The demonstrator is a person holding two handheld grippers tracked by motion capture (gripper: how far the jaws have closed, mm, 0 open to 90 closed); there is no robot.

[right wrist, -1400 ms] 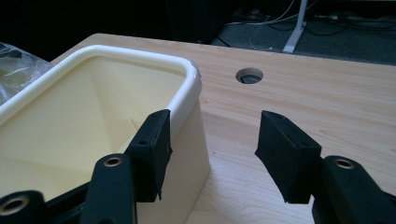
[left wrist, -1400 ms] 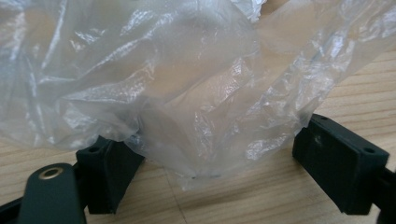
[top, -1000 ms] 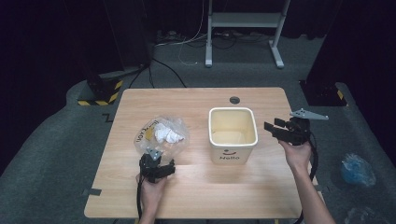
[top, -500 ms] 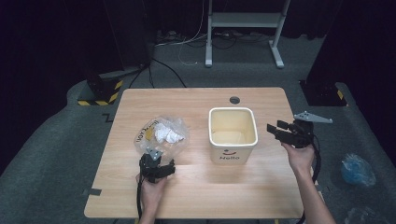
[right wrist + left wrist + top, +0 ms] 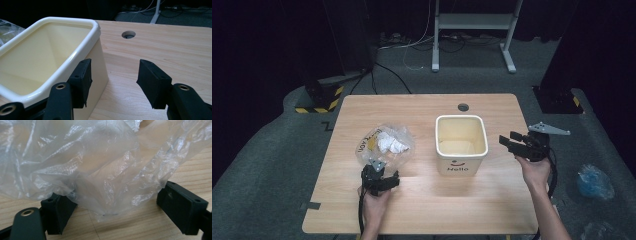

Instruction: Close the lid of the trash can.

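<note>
A clear plastic bag (image 5: 384,145) with crumpled white stuff inside lies on the left half of the wooden table (image 5: 422,210). My left gripper (image 5: 378,172) rests at the bag's near edge. In the left gripper view the bag (image 5: 87,162) droops between its wide-apart jaws without being pinched, so the left gripper (image 5: 115,202) is open. A cream bin (image 5: 460,162) marked "Hello" stands upright at the centre-right. My right gripper (image 5: 508,142) hovers just right of it, open. In the right gripper view the bin's rim (image 5: 75,53) sits by the left jaw, and only table shows between the jaws of the right gripper (image 5: 113,75).
A round cable hole (image 5: 463,107) sits in the table behind the bin. On the floor, a blue plastic bag (image 5: 594,180) lies at the right and a yellow-black striped block (image 5: 317,102) at the left. A metal stand's feet (image 5: 472,65) are beyond the table.
The right gripper has sunk slightly beside the bin. The left gripper and the bag have kept still.
</note>
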